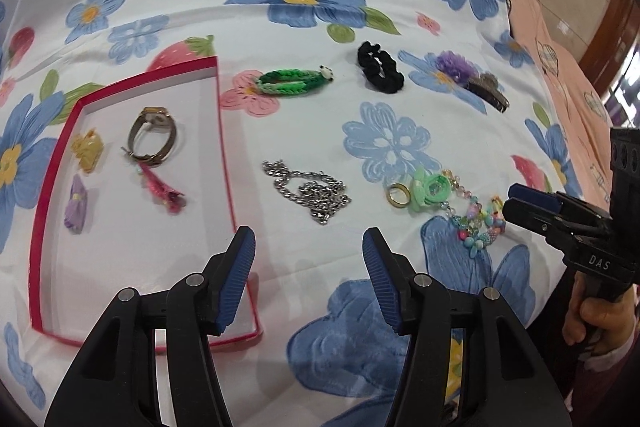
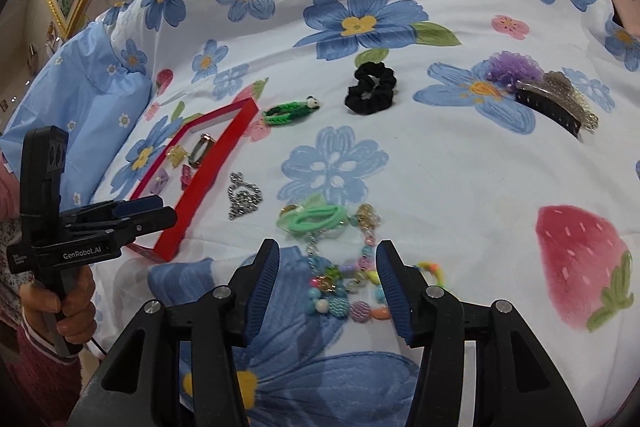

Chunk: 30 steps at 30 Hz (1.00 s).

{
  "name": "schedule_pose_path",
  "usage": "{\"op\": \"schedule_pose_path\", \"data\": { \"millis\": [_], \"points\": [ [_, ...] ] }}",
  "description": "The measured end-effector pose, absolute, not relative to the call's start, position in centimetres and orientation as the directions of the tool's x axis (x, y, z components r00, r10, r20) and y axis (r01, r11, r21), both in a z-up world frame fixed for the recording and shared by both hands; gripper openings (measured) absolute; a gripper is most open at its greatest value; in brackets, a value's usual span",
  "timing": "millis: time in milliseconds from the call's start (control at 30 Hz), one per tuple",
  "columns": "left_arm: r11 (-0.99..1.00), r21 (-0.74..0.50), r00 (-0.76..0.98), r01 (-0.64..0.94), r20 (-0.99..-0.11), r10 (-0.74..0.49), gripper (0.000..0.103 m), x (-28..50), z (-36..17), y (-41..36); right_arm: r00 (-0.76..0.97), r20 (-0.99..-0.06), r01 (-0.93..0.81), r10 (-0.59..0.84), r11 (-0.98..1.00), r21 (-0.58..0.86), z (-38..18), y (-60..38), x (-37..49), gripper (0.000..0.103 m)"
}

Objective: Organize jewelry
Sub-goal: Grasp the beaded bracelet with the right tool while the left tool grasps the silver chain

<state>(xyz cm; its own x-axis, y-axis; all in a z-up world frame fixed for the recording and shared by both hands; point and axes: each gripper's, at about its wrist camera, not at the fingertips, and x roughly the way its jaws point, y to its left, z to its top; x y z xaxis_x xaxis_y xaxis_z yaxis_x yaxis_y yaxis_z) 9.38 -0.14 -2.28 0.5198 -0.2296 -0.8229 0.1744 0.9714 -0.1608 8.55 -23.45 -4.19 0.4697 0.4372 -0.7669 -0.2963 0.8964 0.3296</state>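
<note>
A red-rimmed white tray (image 1: 224, 147) lies on the flowered bedsheet at the left; it also shows in the right wrist view (image 2: 208, 179). In it lie a watch (image 1: 154, 137), a yellow clip (image 1: 86, 149), a purple piece (image 1: 76, 205) and a red earring (image 1: 168, 193). A silver chain (image 1: 312, 191) lies just ahead of my open, empty left gripper (image 1: 308, 247). A colourful bead necklace (image 2: 348, 295) with a green flower clip (image 2: 316, 221) lies between the fingers of my open right gripper (image 2: 326, 267). A gold ring (image 1: 398, 195) lies beside the clip.
Farther back lie a green woven bracelet (image 1: 296, 81), a black scrunchie (image 1: 380, 67), and a purple pompom with a glittery hair claw (image 2: 552, 99). A light blue pillow (image 2: 80, 95) is at the left. A pink cloth (image 1: 560, 39) edges the right.
</note>
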Motion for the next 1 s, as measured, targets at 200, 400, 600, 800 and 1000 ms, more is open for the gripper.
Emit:
{"op": "schedule_pose_path", "data": {
  "millis": [200,400,600,800,1000],
  "points": [
    [0.969,-0.129,0.503,0.209,-0.836,-0.220,0.055,10.3,-2.9,-1.5,0.477,-0.773,-0.289,0.419,0.905,0.313,-4.7,-24.1,8.8,0.052],
    [0.968,-0.112,0.481,0.226,-0.851,-0.211,0.055,11.9,-3.7,-2.3,0.463,-0.789,-0.291,0.404,0.910,0.296,-5.5,-23.9,9.6,0.051],
    [0.963,-0.095,0.460,0.252,-0.864,-0.206,0.055,13.8,-4.3,-3.2,0.436,-0.815,-0.305,0.381,0.915,0.264,-6.7,-22.9,10.9,0.041],
    [0.954,-0.079,0.412,0.290,-0.889,-0.199,0.055,15.4,-5.9,-4.2,0.391,-0.857,-0.323,0.334,0.922,0.212,-8.4,-21.8,11.9,0.032],
    [0.949,-0.051,0.390,0.311,-0.904,-0.176,0.046,15.8,-7.5,-5.0,0.404,-0.865,-0.327,0.297,0.930,0.167,-8.8,-21.8,12.0,0.008]
  ]
}}
